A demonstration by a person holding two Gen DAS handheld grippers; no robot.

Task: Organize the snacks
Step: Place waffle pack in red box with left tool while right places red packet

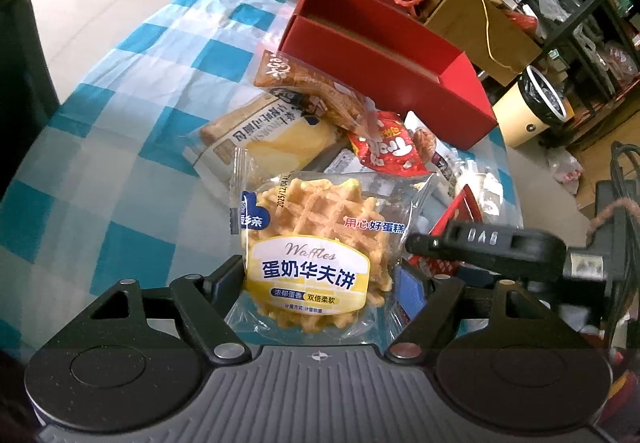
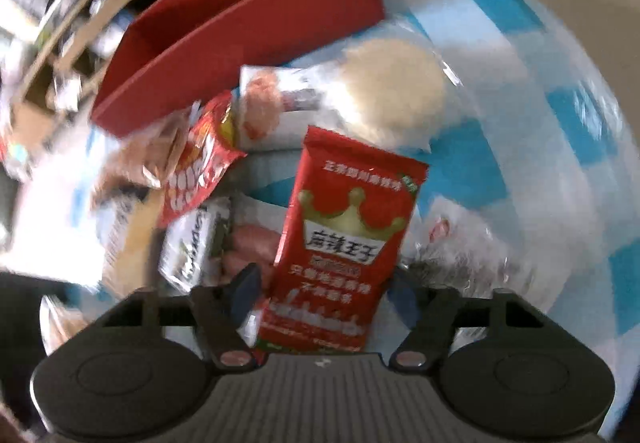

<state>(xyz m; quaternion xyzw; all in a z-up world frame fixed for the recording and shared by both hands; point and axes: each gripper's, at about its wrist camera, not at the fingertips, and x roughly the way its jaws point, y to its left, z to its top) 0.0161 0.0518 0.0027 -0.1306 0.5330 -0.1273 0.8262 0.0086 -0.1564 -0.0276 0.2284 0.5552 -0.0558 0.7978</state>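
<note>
Sorting snacks from the pile on the checked tablecloth (image 1: 120, 115) toward the red box (image 1: 384, 55): left gripper (image 1: 316, 283) clamped on the waffle pack (image 1: 316, 243), right gripper (image 2: 324, 291) closed around the red sachet (image 2: 344, 243), though blurred. Next, probably carrying each over the heap and releasing into a compartment. Both angled steeply downward, side by side over the pile.
</note>
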